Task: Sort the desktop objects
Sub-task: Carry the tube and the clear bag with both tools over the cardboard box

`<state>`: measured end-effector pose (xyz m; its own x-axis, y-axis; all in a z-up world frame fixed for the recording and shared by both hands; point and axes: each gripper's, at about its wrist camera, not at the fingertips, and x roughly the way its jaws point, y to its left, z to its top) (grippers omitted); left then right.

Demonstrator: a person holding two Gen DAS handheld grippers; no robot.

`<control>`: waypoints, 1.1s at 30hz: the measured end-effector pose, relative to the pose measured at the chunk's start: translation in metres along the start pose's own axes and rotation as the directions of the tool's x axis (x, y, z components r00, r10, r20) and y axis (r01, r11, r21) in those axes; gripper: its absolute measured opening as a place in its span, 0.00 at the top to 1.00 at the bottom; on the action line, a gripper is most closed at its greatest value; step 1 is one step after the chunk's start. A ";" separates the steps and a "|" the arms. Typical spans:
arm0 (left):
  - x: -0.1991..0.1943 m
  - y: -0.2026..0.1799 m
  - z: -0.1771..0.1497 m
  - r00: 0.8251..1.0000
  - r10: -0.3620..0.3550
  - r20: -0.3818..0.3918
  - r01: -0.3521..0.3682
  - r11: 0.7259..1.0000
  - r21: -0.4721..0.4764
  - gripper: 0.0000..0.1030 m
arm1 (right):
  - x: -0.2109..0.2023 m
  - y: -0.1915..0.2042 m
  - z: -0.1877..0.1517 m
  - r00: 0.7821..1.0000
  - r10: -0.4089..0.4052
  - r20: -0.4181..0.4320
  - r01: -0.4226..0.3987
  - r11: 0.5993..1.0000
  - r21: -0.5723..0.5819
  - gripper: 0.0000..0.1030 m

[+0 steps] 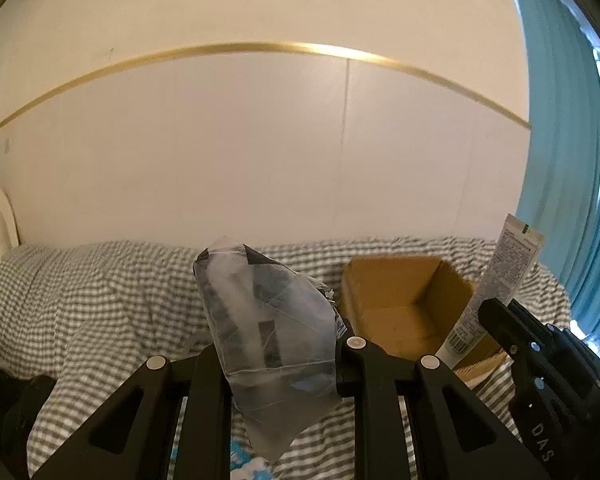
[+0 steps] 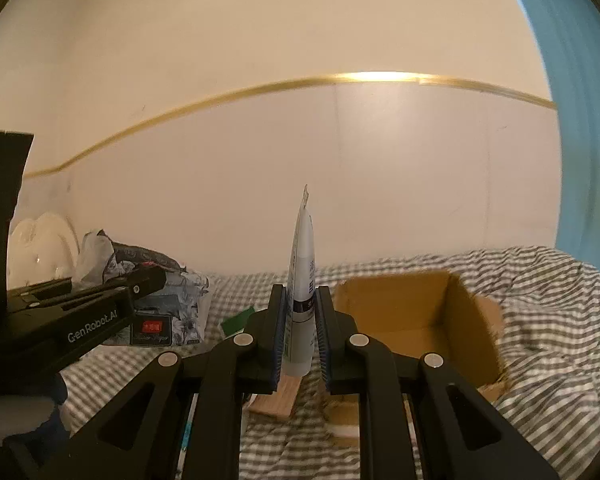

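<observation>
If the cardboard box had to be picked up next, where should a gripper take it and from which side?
Take the cardboard box by its near side wall, coming down from above. Its top is open with the flaps folded out, so an upright wall edge is exposed for the fingers to straddle. It sits on a soft striped bedcover, so a low approach from the side would probably snag the fabric.
</observation>
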<state>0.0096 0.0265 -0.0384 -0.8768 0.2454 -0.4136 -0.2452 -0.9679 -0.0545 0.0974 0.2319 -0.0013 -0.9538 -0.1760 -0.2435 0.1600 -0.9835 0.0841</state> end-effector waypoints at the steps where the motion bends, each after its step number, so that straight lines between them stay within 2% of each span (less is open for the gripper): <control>1: 0.001 -0.005 0.004 1.000 -0.006 0.009 0.006 1.000 0.007 0.82 | -0.002 -0.003 0.004 1.000 -0.004 0.008 0.004 1.000 0.007 0.87; 10: 0.018 -0.045 0.030 0.996 -0.074 0.043 0.071 0.996 0.057 0.82 | -0.006 -0.039 0.038 0.993 -0.098 0.062 0.095 0.994 0.054 0.86; 19: 0.057 -0.079 0.036 0.990 -0.139 0.018 0.136 0.986 0.099 0.82 | 0.001 -0.068 0.057 0.982 -0.175 0.073 0.169 0.982 0.079 0.86; 22: 0.068 -0.090 0.036 0.986 -0.166 -0.010 0.167 0.982 0.094 0.82 | 0.011 -0.084 0.057 0.981 -0.187 0.055 0.182 0.980 0.084 0.86; 26: 0.093 -0.105 0.027 0.980 -0.189 -0.062 0.194 0.976 0.097 0.82 | 0.031 -0.101 0.043 0.970 -0.244 0.022 0.242 0.968 0.063 0.86; 33: 0.140 -0.128 0.001 0.968 -0.193 -0.163 0.213 0.971 0.112 0.82 | 0.077 -0.129 0.004 0.958 -0.257 -0.124 0.266 0.961 0.071 0.86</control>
<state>-0.0817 0.1847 -0.0883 -0.7337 0.4157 -0.5375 -0.4710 -0.8813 -0.0387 0.0024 0.3458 -0.0274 -0.9236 0.0786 -0.3751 -0.1183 -0.9894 0.0841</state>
